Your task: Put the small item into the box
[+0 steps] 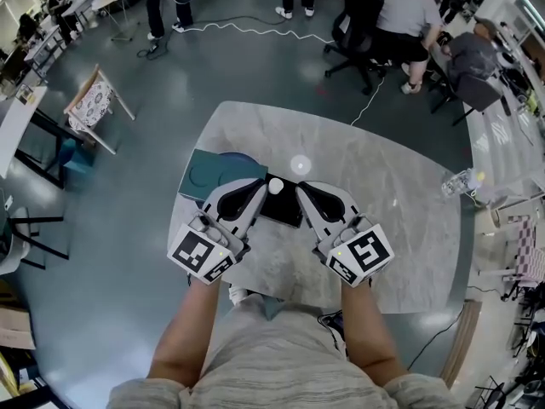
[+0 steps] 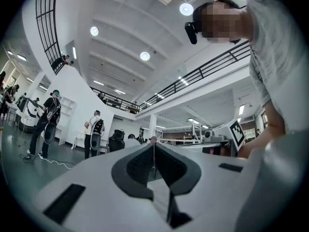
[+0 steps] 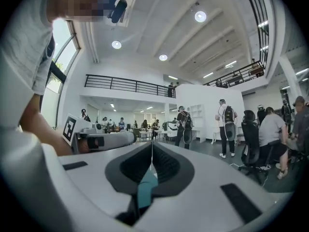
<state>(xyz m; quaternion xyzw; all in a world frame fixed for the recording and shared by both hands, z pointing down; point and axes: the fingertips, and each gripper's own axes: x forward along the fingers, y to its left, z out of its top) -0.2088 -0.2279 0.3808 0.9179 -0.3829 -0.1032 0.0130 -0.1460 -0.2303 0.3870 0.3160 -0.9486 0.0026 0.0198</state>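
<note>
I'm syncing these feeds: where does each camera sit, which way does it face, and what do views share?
Head view: on the person's head, looking steeply down at the table; both forearms, left gripper and right gripper show.
Left gripper view: rides the left gripper, looks along its shut jaws toward standing people; shirt and arm at right.
Right gripper view: rides the right gripper, looks along shut jaws; arm at left.
Shared: each gripper view catches the other gripper's marker cube.

Glossy, smooth marble-look table (image 1: 400, 220)

Marble tbl (image 1: 400, 237): 1 teal box (image 1: 203, 174), black flat obj (image 1: 282, 210), clear bottle (image 1: 457, 181) at R edge.
</note>
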